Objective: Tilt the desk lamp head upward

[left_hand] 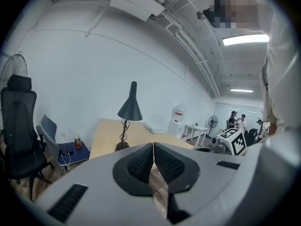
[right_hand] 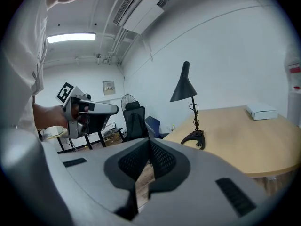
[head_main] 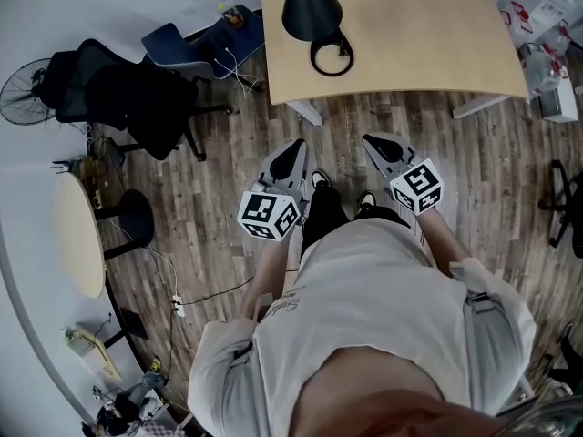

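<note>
A black desk lamp with a cone shade (head_main: 310, 7) and a ring base (head_main: 331, 55) stands on the near part of the light wood desk (head_main: 410, 53). Its shade points down. Both grippers hang over the floor, short of the desk's front edge and apart from the lamp. My left gripper (head_main: 296, 147) is shut with nothing in it, and so is my right gripper (head_main: 369, 140). The left gripper view has the lamp (left_hand: 130, 108) ahead of the shut jaws (left_hand: 153, 147). In the right gripper view the lamp (right_hand: 183, 91) stands right of centre, beyond the shut jaws (right_hand: 149, 144).
Black office chairs (head_main: 137, 94) and a blue chair (head_main: 182, 48) stand left of the desk, with a fan (head_main: 23, 89) and a round table (head_main: 77, 235) further left. A white box (right_hand: 261, 111) lies on the desk. Boxes (head_main: 537, 7) are piled at the desk's far right.
</note>
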